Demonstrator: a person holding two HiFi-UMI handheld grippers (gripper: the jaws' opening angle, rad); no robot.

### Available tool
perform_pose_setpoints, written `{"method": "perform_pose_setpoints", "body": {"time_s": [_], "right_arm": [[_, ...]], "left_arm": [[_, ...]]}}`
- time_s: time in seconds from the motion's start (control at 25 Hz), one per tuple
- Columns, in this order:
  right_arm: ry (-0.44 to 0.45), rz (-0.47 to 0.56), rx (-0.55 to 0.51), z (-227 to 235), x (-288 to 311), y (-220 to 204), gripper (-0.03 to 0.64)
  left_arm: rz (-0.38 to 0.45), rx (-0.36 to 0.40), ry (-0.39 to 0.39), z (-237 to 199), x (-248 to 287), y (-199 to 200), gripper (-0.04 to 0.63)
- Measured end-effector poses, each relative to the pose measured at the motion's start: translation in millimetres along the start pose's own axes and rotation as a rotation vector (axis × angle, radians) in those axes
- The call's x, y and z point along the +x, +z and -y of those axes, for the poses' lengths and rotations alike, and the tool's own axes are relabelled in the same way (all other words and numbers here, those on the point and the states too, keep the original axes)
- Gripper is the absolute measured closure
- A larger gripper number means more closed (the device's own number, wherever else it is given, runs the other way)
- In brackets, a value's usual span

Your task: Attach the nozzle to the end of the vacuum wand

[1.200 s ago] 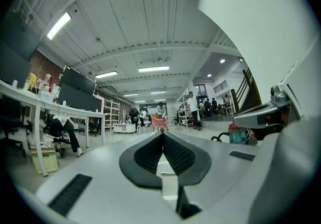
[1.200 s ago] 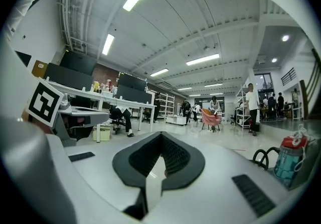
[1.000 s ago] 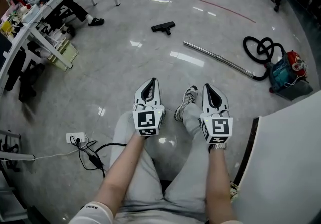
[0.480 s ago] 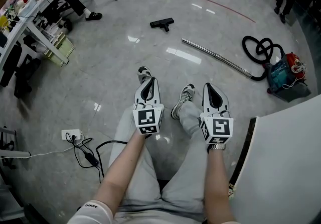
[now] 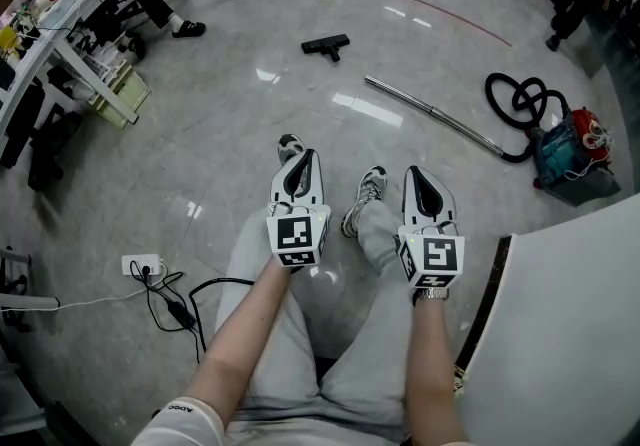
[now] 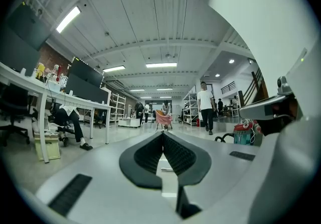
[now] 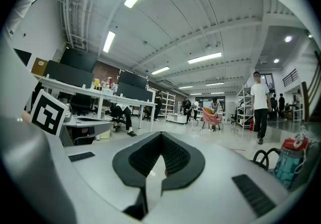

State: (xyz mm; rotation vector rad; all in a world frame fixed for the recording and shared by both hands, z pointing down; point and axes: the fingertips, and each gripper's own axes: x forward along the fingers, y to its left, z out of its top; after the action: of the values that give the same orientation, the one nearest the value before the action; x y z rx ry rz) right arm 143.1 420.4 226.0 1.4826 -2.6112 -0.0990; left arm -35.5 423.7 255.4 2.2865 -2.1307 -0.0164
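**Head view.** The left gripper (image 5: 302,158) and right gripper (image 5: 414,174) are held level, side by side over the person's legs. Both are well apart from every task item. The nozzle (image 5: 326,46) lies on the floor (image 5: 230,124) well ahead of the grippers. The wand (image 5: 436,115) lies on the floor to the nozzle's right and is not joined to it. Its free end points roughly toward the nozzle with a clear gap between them. Its other end runs to the hose (image 5: 520,99) beside the vacuum (image 5: 565,149).

**Left gripper view.** The fingers (image 6: 178,155) are closed tip to tip with nothing between them. They point across the open room. Neither nozzle nor wand is visible here.

**Right gripper view.** The fingers (image 7: 173,157) are likewise closed together and hold nothing. The vacuum shows low at the right edge. The nozzle and wand are not visible.

**Progress.** In my judgement no part of the task is done. Nozzle and wand lie untouched and separate. Every step remains: reach both parts, take hold of each, line the nozzle's socket up with the wand's free end, and push it on.
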Motion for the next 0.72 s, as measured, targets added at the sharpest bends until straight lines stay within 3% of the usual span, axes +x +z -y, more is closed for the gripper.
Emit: {"method": "perform_pose_setpoints", "body": {"time_s": [0.32, 0.72], "right_arm": [[0.004, -0.005, -0.006, -3, 0, -1, 0.614], [0.006, -0.010, 0.023, -2, 8, -4, 0.614]], "left_arm": [[0.001, -0.006, 0.005, -1, -1, 4, 0.586], [0.029, -0.027, -0.044, 11, 10, 14, 0.586]]}}
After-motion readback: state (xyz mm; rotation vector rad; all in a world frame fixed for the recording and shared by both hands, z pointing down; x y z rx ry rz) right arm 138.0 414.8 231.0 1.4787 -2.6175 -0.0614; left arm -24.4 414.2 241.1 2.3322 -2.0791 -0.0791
